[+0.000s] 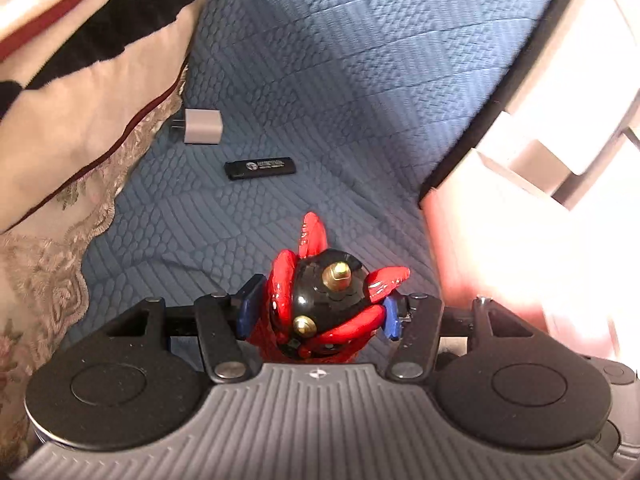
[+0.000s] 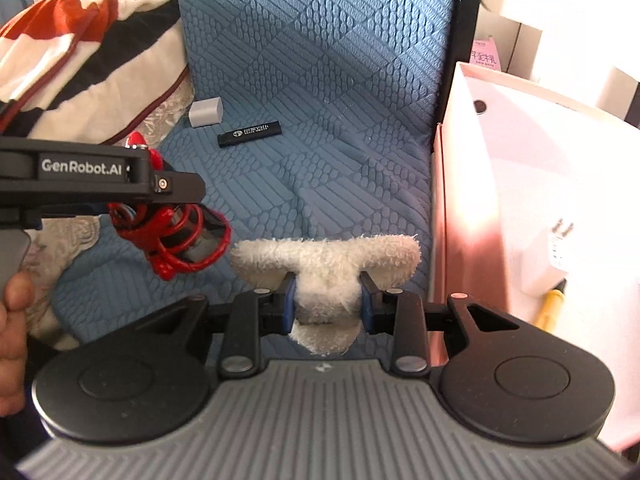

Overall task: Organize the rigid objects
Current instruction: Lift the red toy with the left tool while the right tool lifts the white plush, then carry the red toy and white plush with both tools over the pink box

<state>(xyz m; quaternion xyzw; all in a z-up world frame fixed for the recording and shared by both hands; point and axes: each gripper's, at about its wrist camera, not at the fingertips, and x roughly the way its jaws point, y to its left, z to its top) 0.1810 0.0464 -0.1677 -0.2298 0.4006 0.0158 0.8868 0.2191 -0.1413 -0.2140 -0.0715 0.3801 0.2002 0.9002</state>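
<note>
Above the blue quilted mattress (image 1: pixel 340 80), a red and black toy (image 1: pixel 320 304) is pinched by the left gripper (image 1: pixel 318 314). A white fluffy toy (image 2: pixel 326 276) is clamped by the right gripper (image 2: pixel 328 300), beside the pink box (image 2: pixel 520 184). A grey charger (image 2: pixel 206 112) and a black USB stick (image 2: pixel 249 133) are lying near the blanket (image 2: pixel 80 60).

Pink box (image 1: pixel 520 240): overexposed and blurred in left view, cut off at right edge. Yellow item (image 2: pixel 552 304) in box mostly hidden behind white charger (image 2: pixel 548 256). Print on black stick (image 2: pixel 250 133) illegible.
</note>
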